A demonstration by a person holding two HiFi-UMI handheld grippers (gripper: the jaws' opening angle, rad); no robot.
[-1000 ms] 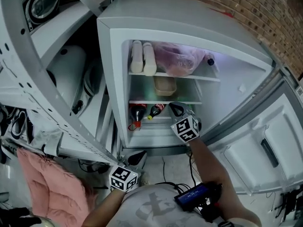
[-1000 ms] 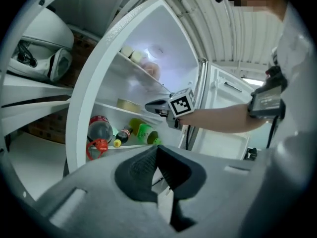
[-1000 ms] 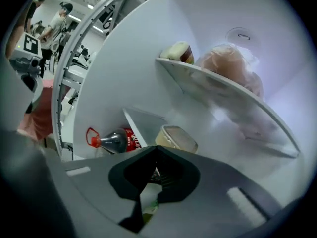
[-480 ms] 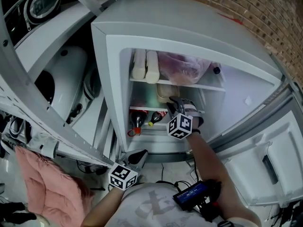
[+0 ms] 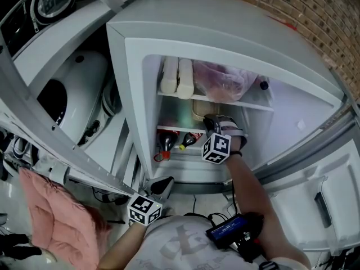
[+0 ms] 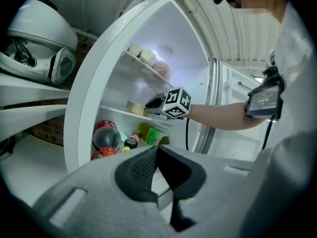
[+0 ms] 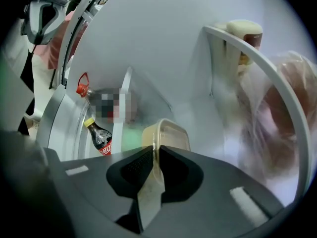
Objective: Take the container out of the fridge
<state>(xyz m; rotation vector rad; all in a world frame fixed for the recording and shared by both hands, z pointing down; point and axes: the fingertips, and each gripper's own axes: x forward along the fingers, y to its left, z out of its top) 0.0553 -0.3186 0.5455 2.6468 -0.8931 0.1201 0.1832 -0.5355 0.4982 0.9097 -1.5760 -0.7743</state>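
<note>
The beige lidded container lies on the fridge's middle shelf, also seen as the container in the head view and the container in the left gripper view. My right gripper reaches into the fridge at that shelf. Its jaws are closing, with the container's near rim between the pads and touching them. In the head view the right gripper covers the container's front. My left gripper hangs low outside the fridge, shut and holding nothing, and shows as the left gripper near the fridge's base.
Two cola bottles lie on the bottom shelf. The top shelf holds two pale bottles and a pink plastic bag. The fridge door stands wide at the right. A metal rack and pink cloth are at the left.
My right gripper went from in front of the bottom shelf up and deeper to the middle shelf and came onto the container's rim. The left gripper stayed low.
</note>
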